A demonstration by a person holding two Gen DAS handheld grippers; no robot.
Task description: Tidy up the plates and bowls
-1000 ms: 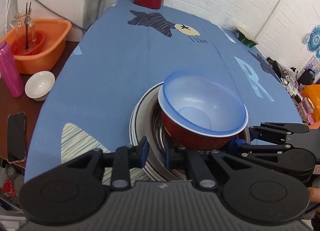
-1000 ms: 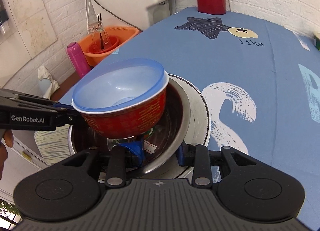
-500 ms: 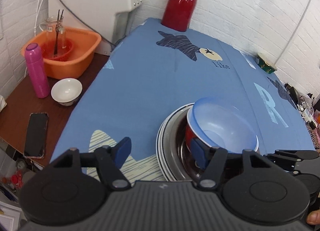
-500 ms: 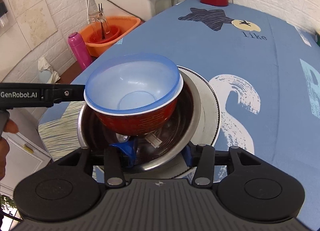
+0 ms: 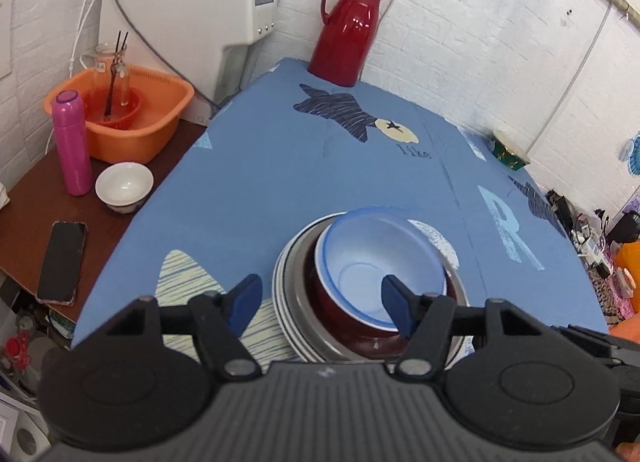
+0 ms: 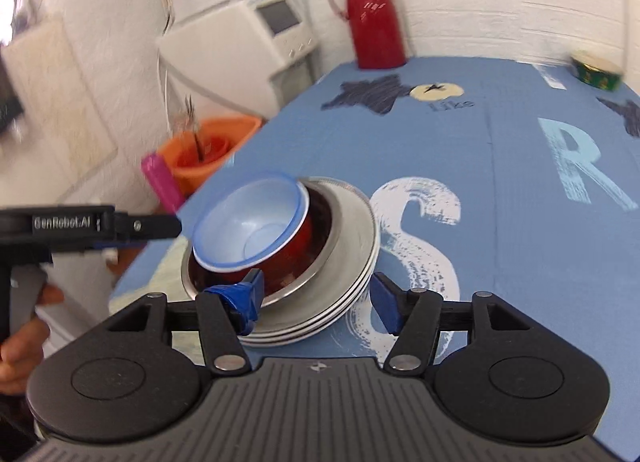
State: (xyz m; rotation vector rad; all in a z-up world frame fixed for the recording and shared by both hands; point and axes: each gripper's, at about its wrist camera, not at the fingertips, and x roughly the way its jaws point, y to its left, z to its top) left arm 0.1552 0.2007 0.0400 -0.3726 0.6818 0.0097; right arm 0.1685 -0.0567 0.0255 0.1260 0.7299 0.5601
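Observation:
A red bowl with a pale blue inside (image 5: 376,262) (image 6: 256,230) sits tilted in a steel bowl (image 5: 304,302) (image 6: 332,238), which rests on a stack of white plates (image 5: 280,298) (image 6: 352,286) on the blue tablecloth. My left gripper (image 5: 322,304) is open, raised above the stack's near side, holding nothing. My right gripper (image 6: 318,302) is open too, pulled back from the stack's near rim with nothing between its fingers. The left gripper's body (image 6: 80,224) shows at the left of the right wrist view, held by a hand (image 6: 24,326).
A red thermos jug (image 5: 348,28) stands at the table's far edge, a small green box (image 5: 510,150) at the far right. On the brown side table to the left are an orange basin (image 5: 120,118), a pink bottle (image 5: 72,142), a white bowl (image 5: 124,186) and a phone (image 5: 62,262).
Both grippers opened, let go of the stack's rims and pulled back and up. The stack with the red bowl stays on the table.

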